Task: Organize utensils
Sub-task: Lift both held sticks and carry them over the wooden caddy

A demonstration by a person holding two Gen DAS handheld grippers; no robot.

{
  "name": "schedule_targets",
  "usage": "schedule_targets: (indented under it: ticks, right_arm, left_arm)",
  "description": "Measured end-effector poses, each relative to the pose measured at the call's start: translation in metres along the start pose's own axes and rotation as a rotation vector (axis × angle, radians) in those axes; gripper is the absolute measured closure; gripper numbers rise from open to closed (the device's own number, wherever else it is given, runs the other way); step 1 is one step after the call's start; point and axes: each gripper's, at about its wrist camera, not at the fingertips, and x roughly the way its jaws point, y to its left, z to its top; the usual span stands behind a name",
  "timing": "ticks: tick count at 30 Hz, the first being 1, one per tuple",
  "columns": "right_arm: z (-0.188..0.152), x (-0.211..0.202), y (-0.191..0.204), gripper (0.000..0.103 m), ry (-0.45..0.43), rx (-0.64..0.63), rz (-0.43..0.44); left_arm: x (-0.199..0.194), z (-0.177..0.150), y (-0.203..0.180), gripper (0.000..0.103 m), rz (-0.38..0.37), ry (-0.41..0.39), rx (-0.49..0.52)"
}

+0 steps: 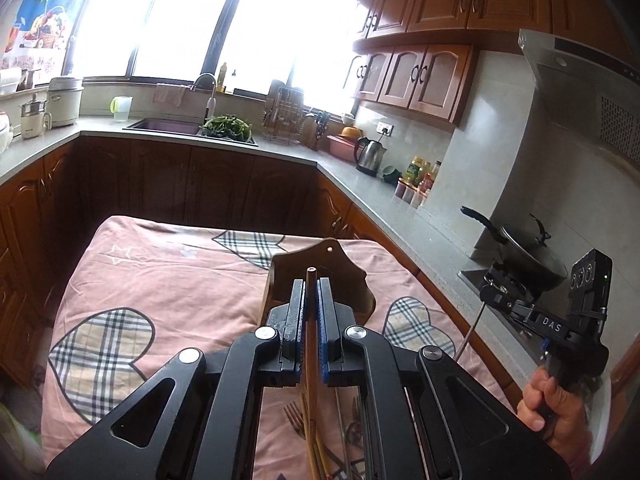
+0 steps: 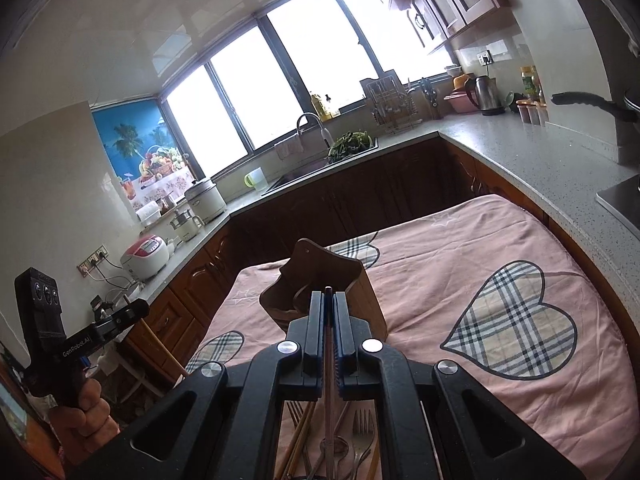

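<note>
My left tongs (image 1: 311, 296) pinch a round wooden chopstick (image 1: 311, 344); my right tongs (image 2: 329, 312) clamp a thin metal rod (image 2: 329, 400), both near the carved wooden holder (image 2: 320, 276).

Domestic kitchen. A U-shaped grey speckled stone worktop (image 1: 400, 204) runs over dark brown wooden base cabinets (image 1: 192, 184), with matching arched-door wall cabinets (image 1: 420, 76) above. A recessed sink (image 1: 168, 125) with a curved chrome tap (image 1: 206, 80) sits beneath a wide dark-framed window (image 1: 224, 20). Further indicators: a stainless steel electric kettle (image 1: 370, 156), a white rice cooker (image 1: 64, 100), a wire dish rack (image 1: 284, 116), a steel extractor hood (image 1: 580, 88) above a black lidded frying pan (image 1: 524, 252), and a cluster of condiment bottles (image 1: 422, 174).
</note>
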Motion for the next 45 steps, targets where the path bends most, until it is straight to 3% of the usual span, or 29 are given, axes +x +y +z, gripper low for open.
schedule_targets:
  ticks: [12, 22, 29, 39, 45]
  right_arm:
    - [0.046, 0.02, 0.01, 0.099, -0.167, 0.024, 0.005]
    - [0.084, 0.046, 0.011, 0.099, -0.313, 0.022, -0.031]
    - [0.082, 0.087, -0.004, 0.099, -0.349, 0.032, -0.051]
    - [0.033, 0.14, -0.031, 0.099, -0.265, 0.087, -0.078]
    - [0.02, 0.147, -0.029, 0.099, -0.22, 0.062, -0.087]
  left_arm:
    - [0.011, 0.046, 0.021, 0.099, 0.05, -0.155, -0.091]
    - [0.053, 0.083, 0.035, 0.099, 0.091, -0.257, -0.171]
    - [0.106, 0.072, 0.05, 0.099, 0.112, -0.213, -0.209]
    - [0.173, 0.03, 0.054, 0.099, 0.129, -0.095, -0.217]
    - [0.179, 0.022, 0.041, 0.098, 0.145, -0.073, -0.147]
